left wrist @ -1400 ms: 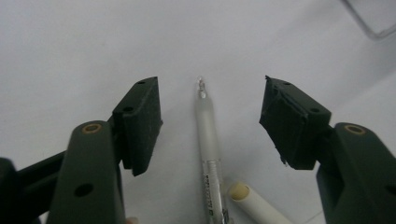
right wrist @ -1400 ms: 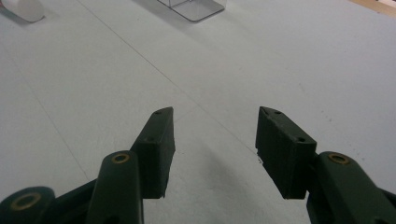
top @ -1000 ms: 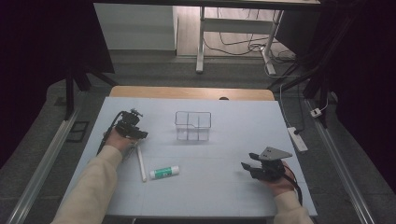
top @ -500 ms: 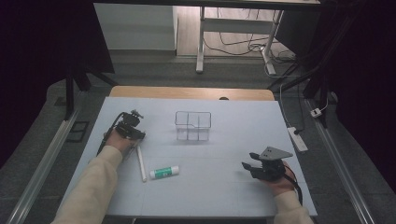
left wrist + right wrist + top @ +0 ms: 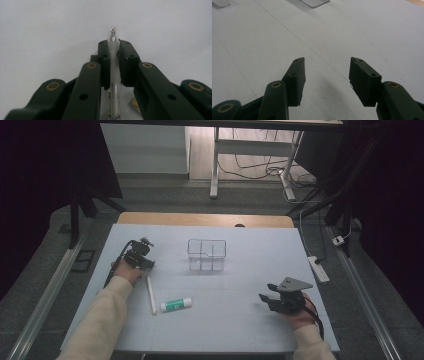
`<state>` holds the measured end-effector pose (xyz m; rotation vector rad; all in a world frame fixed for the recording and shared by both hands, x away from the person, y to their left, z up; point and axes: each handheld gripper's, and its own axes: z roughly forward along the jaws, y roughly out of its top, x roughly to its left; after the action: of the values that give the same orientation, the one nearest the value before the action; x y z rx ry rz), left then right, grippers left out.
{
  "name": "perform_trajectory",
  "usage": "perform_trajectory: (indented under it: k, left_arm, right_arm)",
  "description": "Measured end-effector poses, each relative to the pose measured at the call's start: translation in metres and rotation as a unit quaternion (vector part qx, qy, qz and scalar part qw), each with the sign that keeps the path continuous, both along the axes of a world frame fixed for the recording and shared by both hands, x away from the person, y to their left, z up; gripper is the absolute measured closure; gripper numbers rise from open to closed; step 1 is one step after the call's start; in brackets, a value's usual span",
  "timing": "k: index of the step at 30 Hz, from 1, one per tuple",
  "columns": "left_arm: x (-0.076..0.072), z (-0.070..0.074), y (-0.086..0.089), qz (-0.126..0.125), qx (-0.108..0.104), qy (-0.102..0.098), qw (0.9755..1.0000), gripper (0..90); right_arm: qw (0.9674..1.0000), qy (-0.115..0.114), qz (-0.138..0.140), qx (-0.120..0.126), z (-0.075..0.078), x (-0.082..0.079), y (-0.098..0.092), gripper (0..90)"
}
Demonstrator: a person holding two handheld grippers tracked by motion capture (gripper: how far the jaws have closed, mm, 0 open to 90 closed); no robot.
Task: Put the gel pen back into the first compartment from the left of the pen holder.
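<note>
A slim clear pen (image 5: 151, 296) lies on the white table mat (image 5: 250, 260) at the left. My left gripper (image 5: 146, 265) sits at its far end. In the left gripper view its jaws have just been closing and now press on the pen's barrel (image 5: 114, 96), with the pen's tip (image 5: 113, 32) poking out past my left gripper (image 5: 114, 46). A white glue stick with a green label (image 5: 176, 304) lies just right of the pen. My right gripper (image 5: 265, 298) rests at the front right, open, with only bare mat between the jaws of the right gripper (image 5: 325, 68).
A clear plastic divided box (image 5: 206, 255) stands at the middle of the mat, beyond both grippers. A white power strip (image 5: 320, 269) lies off the table's right edge. Metal rails run along both sides of the table.
The left gripper's jaws have drawn together on the end of the pen. Neither hand has shifted, and the right gripper looks the same.
</note>
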<state>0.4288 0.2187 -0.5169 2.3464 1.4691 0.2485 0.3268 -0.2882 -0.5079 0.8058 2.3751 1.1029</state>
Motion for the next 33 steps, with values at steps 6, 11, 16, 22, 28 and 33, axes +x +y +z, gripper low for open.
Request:
perform_trajectory:
  k: [6,11,16,22,28,33]
  left_arm:
    - [-0.002,0.001,0.002,-0.003,-0.001,-0.003,1.0,80.3]
    - [-0.007,0.01,0.007,-0.003,-0.009,-0.022,0.9997,80.4]
    - [-0.015,0.02,0.013,-0.008,-0.02,-0.042,0.9989,80.4]
    - [-0.024,0.033,0.024,-0.01,-0.046,-0.067,0.9967,80.4]
    - [-0.035,0.045,0.029,-0.01,-0.063,-0.102,0.9927,80.4]
    - [-0.045,0.056,0.028,-0.016,-0.081,-0.133,0.9876,80.4]
  right_arm:
    - [1.0,-0.002,-0.001,0.002,0.0,0.0,-0.001,46.2]
    - [1.0,-0.001,-0.005,0.002,0.0,0.0,-0.001,46.2]
    - [1.0,-0.005,-0.008,-0.001,0.001,0.0,-0.001,46.2]
    - [1.0,-0.005,-0.008,0.004,0.001,0.0,-0.002,46.2]
    - [0.9999,-0.005,-0.008,0.004,0.001,0.001,-0.004,46.2]
    - [0.9999,-0.005,-0.013,0.007,0.002,0.001,-0.007,46.2]
